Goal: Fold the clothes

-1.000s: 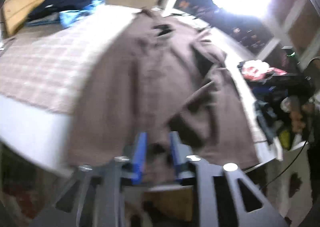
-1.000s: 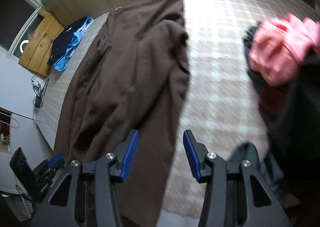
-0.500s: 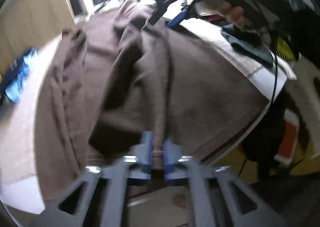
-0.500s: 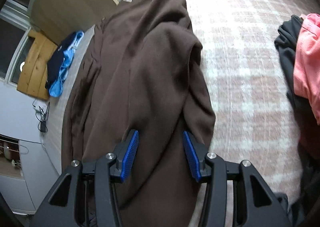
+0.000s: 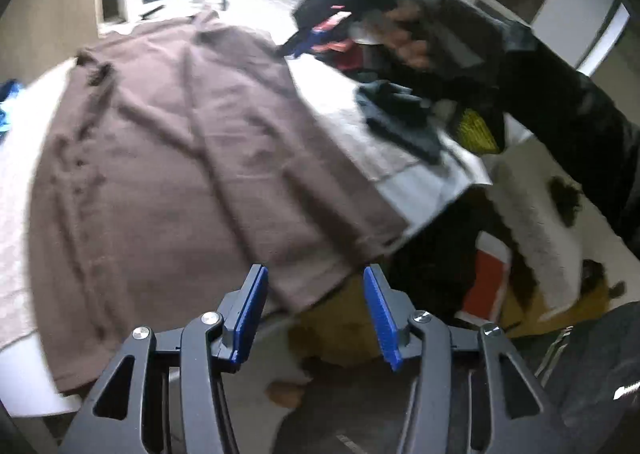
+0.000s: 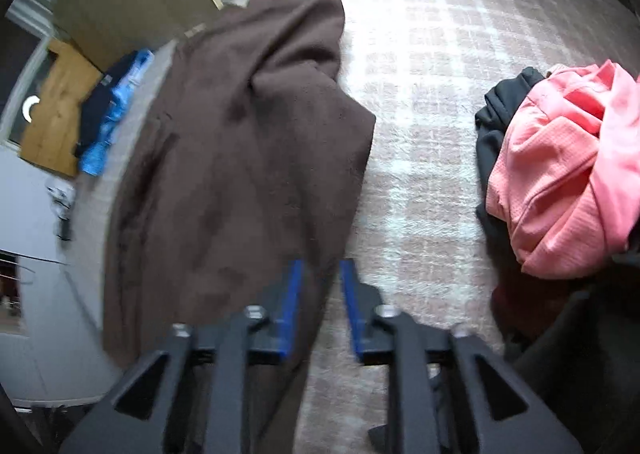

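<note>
A brown shirt (image 5: 180,142) lies spread out on the bed, its hem hanging over the near edge. My left gripper (image 5: 316,310) hovers at that hem corner. Its jaws are opening, and the blue pads stand apart from the cloth. In the right wrist view the shirt (image 6: 240,174) is bunched, with one side folded over. My right gripper (image 6: 320,302) is above its right edge. The jaws are narrow but open, and the cloth edge lies below the gap. From the left wrist view, a hand (image 5: 408,46) holds the right gripper (image 5: 308,42) past the shirt's far side.
The plaid bed cover (image 6: 420,94) shows to the right of the shirt. A pink garment (image 6: 560,174) on a dark one (image 6: 492,126) is heaped at the right. Blue and navy clothes (image 6: 116,114) lie at the far left. The mattress corner (image 5: 432,190) drops to a cluttered floor.
My left gripper has let go of the hem fold and its jaws have spread. The shirt now lies flatter. My right gripper has shifted over to the shirt's right edge.
</note>
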`<state>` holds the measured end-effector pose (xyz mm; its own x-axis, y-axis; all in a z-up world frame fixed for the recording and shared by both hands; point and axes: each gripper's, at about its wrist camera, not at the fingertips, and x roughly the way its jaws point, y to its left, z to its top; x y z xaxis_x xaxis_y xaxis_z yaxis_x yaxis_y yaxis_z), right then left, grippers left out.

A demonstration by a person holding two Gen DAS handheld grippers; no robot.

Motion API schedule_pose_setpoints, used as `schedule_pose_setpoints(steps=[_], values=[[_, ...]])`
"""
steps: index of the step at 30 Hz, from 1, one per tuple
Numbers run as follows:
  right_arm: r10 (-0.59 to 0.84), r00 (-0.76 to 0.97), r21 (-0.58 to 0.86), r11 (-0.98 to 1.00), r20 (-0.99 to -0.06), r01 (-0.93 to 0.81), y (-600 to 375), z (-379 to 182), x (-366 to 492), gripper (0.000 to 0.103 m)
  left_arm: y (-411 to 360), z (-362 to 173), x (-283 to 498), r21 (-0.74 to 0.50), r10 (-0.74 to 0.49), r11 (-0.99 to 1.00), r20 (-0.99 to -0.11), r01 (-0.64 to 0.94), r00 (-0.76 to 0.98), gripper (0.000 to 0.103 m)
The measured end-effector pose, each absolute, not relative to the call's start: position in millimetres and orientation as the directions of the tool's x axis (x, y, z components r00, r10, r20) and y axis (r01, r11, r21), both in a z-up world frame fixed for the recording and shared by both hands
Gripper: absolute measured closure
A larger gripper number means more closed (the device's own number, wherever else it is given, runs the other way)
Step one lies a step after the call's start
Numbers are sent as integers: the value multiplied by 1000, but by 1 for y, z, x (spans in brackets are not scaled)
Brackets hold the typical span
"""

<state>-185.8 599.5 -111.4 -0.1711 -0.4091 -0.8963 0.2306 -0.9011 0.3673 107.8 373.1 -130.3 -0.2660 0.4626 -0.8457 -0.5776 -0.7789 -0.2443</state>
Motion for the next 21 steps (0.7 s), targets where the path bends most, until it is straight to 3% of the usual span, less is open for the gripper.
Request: schedule_pose_setpoints(steps=[8,13,15,16,21], values=[[-332,-221,260,-918,-917,299,587,-94,-177,65,354,-164,81,-398,517,-808,-833,-435,-198,55],[-239,-208,158,-926,-949,342,574,-101,-174,65,386,-179,79,-329,467,-803,-866,-497,-181,59],[-269,-177,195,-916,-947,351,576,-107,-166,65,392,-181,79,-301,453,-802,-870,-515,-198,77],[-306,-161,235,-907,-938,351,580,-108,-157,65,395,-181,79,-289,447,-802,-871,-523,-205,99],[-447,-108,379,-845,-888,377,588,-115,-91,65,384,-174,73,-340,478,-805,-857,-486,-193,101]])
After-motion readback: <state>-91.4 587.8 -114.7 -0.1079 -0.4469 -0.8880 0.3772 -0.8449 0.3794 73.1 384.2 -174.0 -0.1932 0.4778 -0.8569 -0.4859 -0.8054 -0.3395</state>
